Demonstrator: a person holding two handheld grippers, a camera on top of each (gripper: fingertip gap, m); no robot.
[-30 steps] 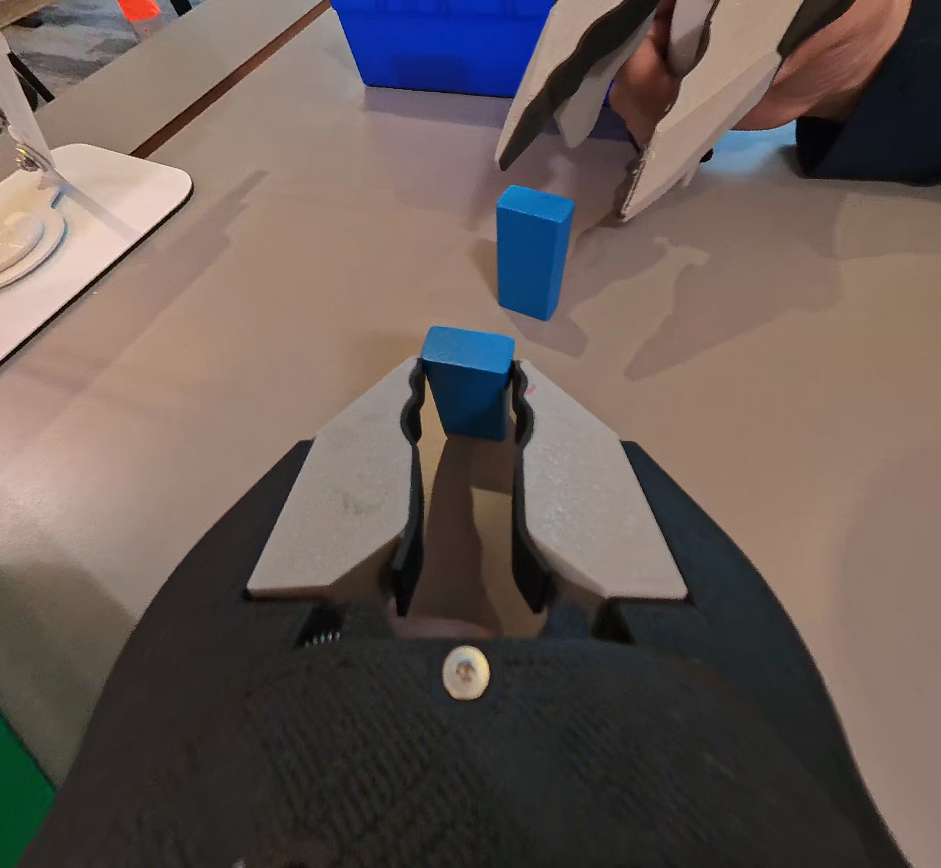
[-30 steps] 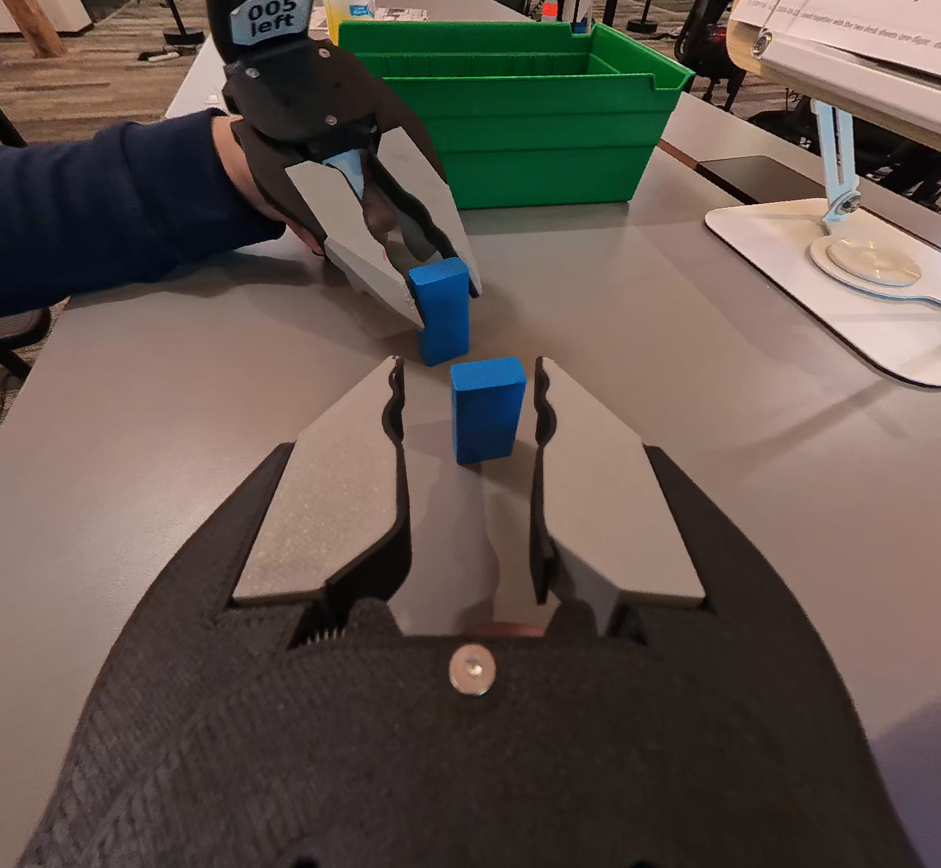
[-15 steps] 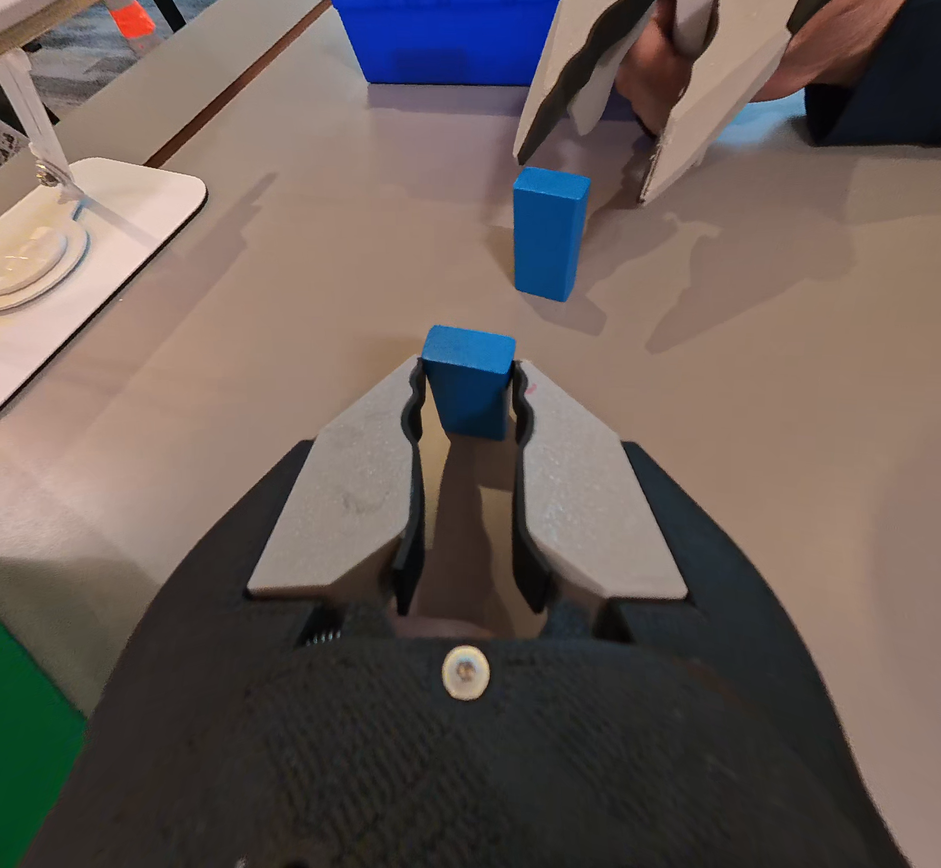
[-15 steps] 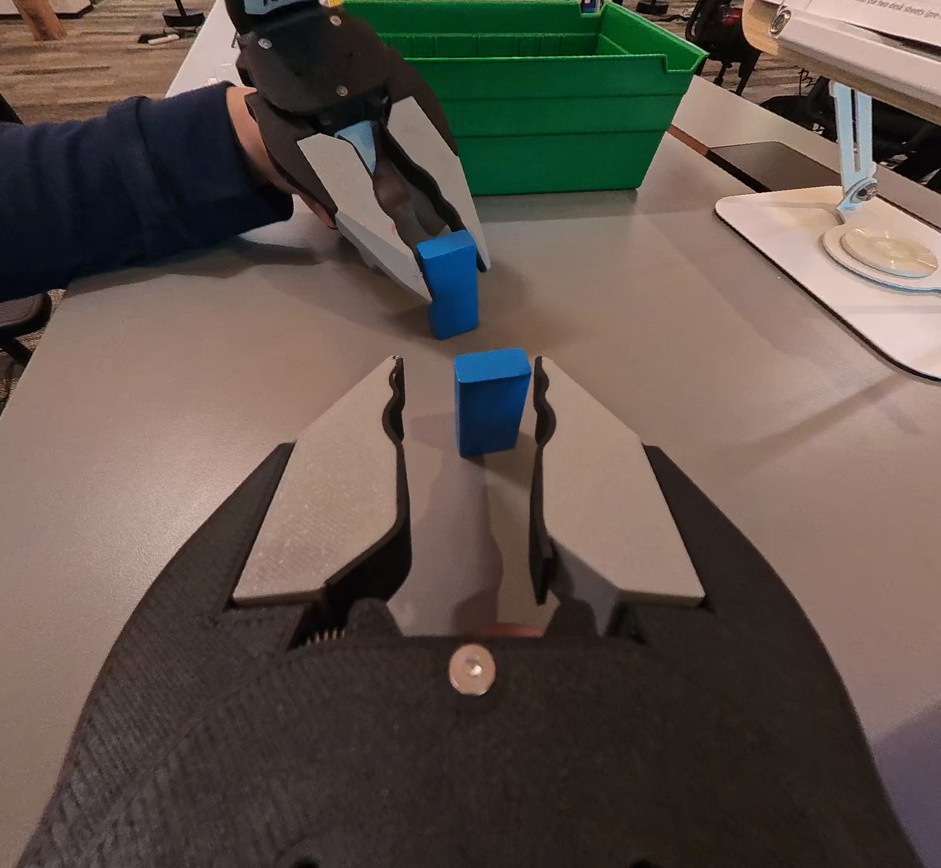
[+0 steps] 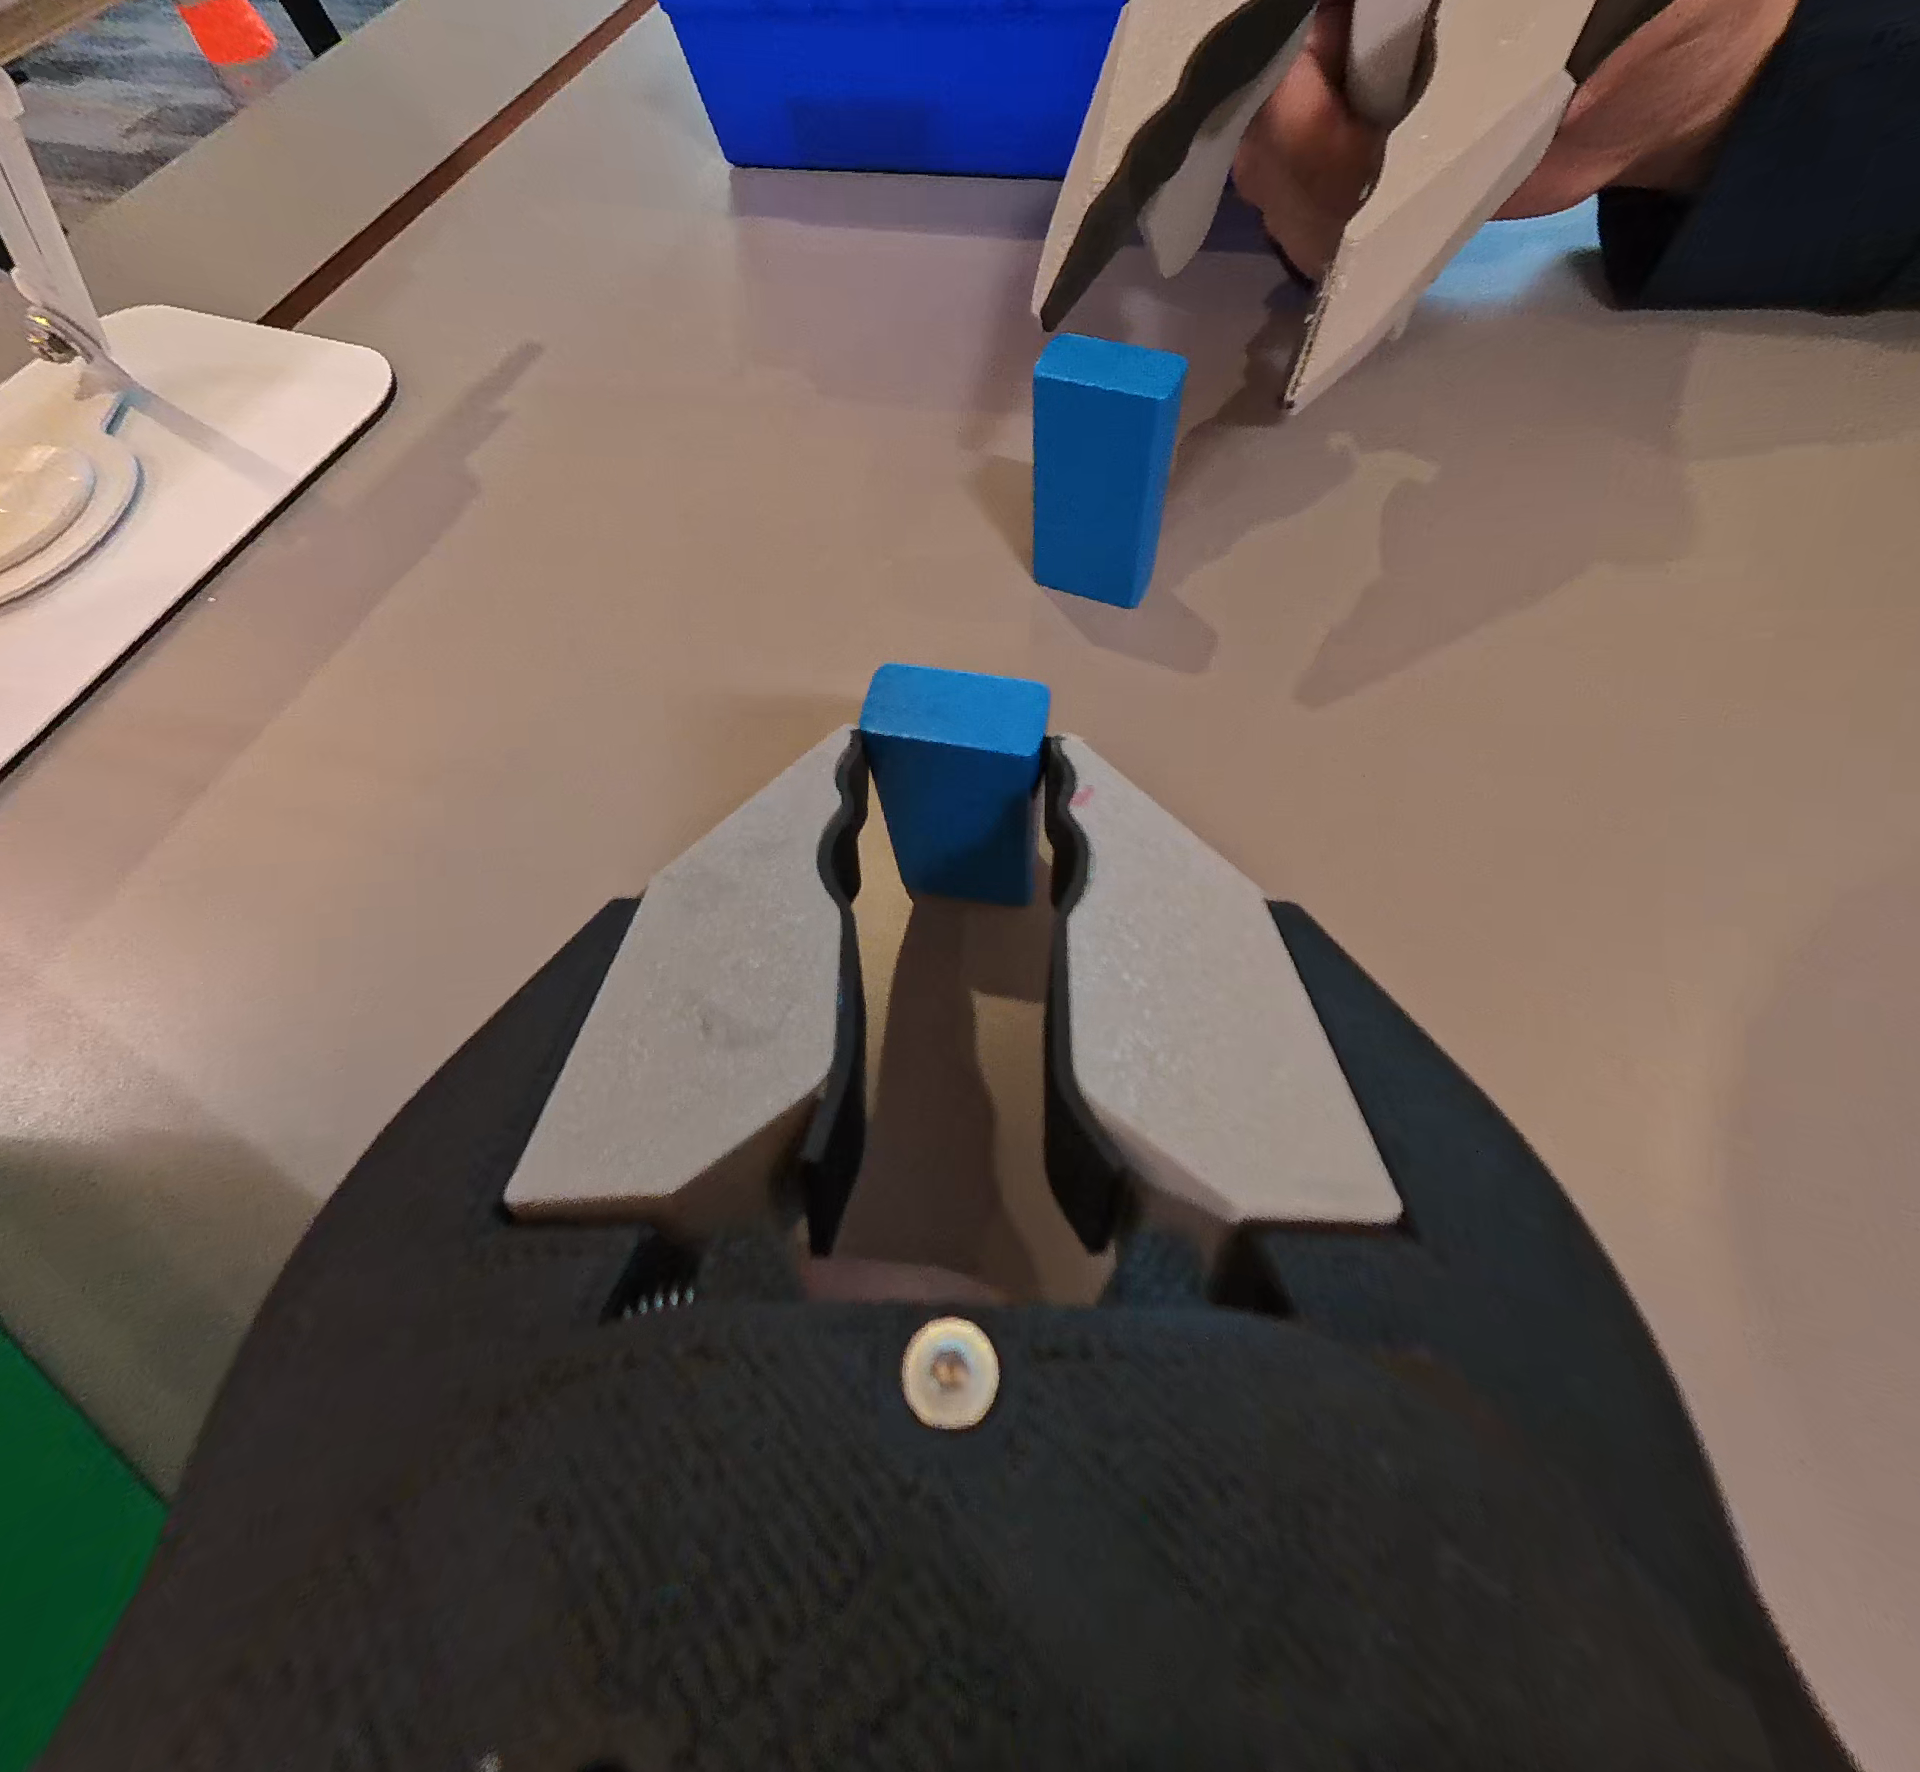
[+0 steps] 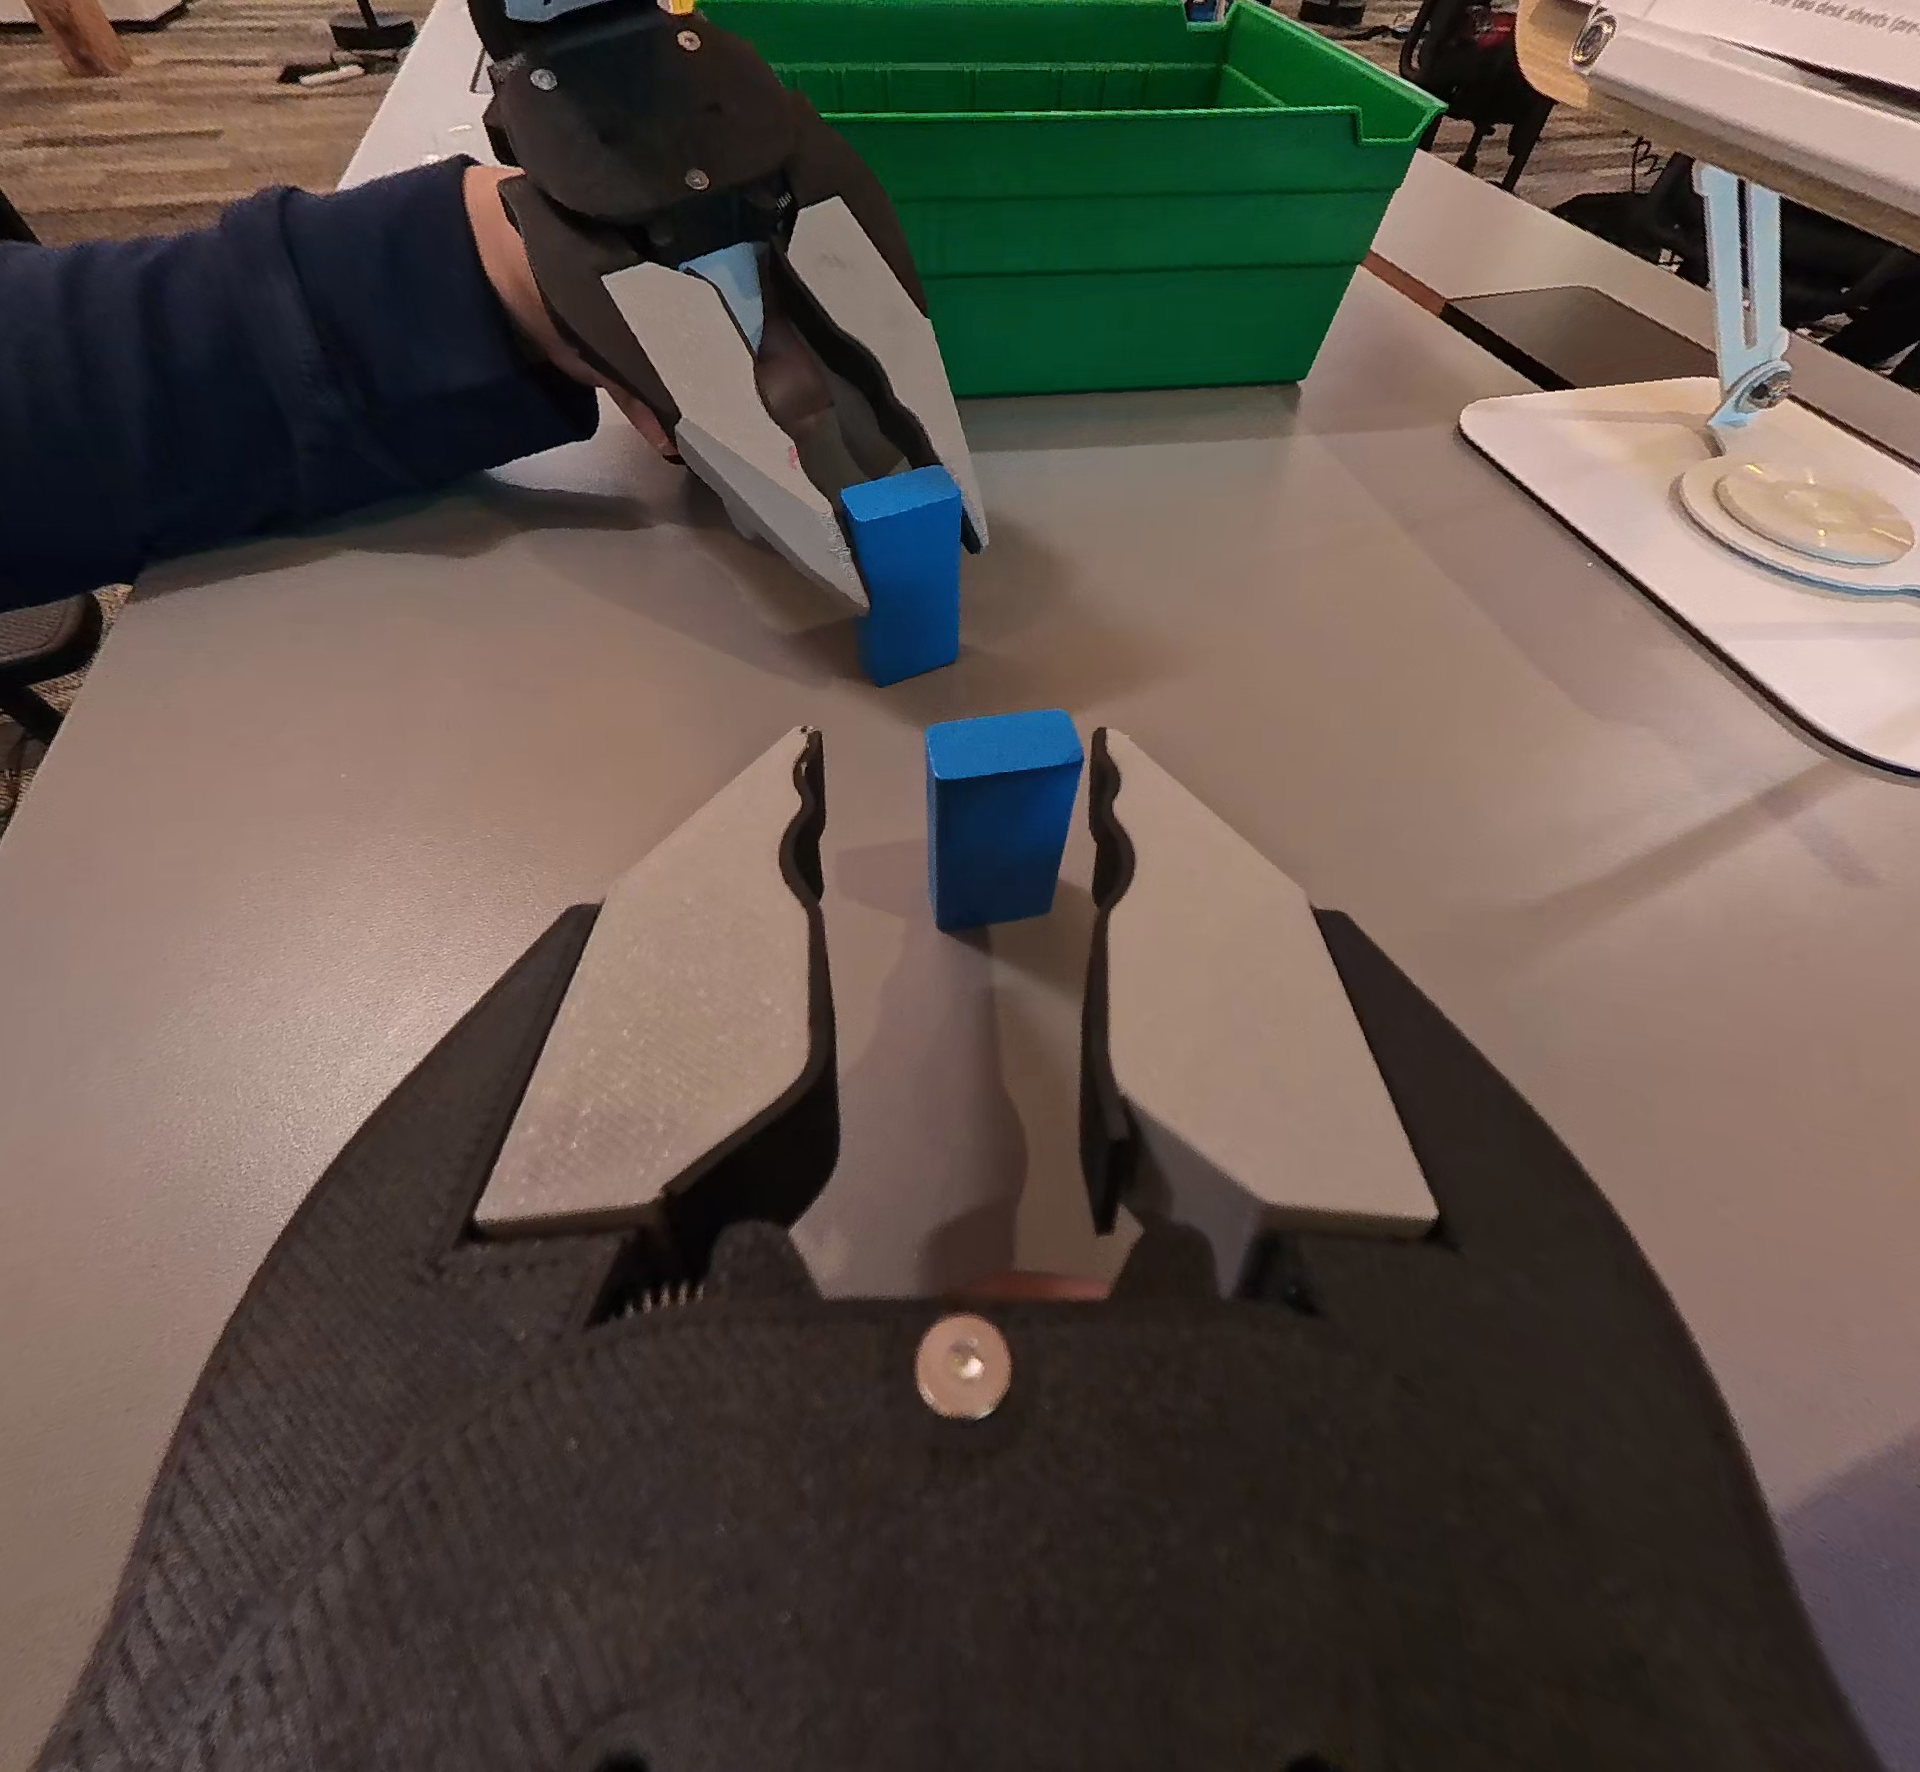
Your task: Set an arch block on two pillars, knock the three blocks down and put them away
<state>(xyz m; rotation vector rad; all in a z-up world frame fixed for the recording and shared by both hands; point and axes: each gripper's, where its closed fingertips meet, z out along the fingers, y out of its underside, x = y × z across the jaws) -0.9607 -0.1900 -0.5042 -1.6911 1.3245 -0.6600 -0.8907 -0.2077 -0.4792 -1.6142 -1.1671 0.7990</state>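
Two blue pillar blocks stand upright on the grey table (image 5: 623,579). My left gripper (image 5: 954,756) is shut on the nearer one (image 5: 956,808), pads pressed on its two sides near the top; the right wrist view shows the same grip (image 6: 914,569) with the block (image 6: 904,579) standing on the table. The second pillar (image 6: 997,818) stands between the fingers of my right gripper (image 6: 956,740), which is open: there is a clear gap on its left side. In the left wrist view this pillar (image 5: 1101,475) stands just before the open right gripper (image 5: 1174,351). No arch block shows.
A green bin (image 6: 1091,288) stands behind the left gripper. A blue bin (image 5: 883,8) stands behind the right gripper. A white stand base (image 6: 1662,517) lies at the table's side, also in the left wrist view (image 5: 187,392). A person's sleeves hold both grippers. The left gripper's tips are roughly 9 centimeters from the right gripper's.
Both views shift only slightly. My left gripper keeps its grip on its pillar. My right gripper stays open around the other pillar, which has not moved on the table.
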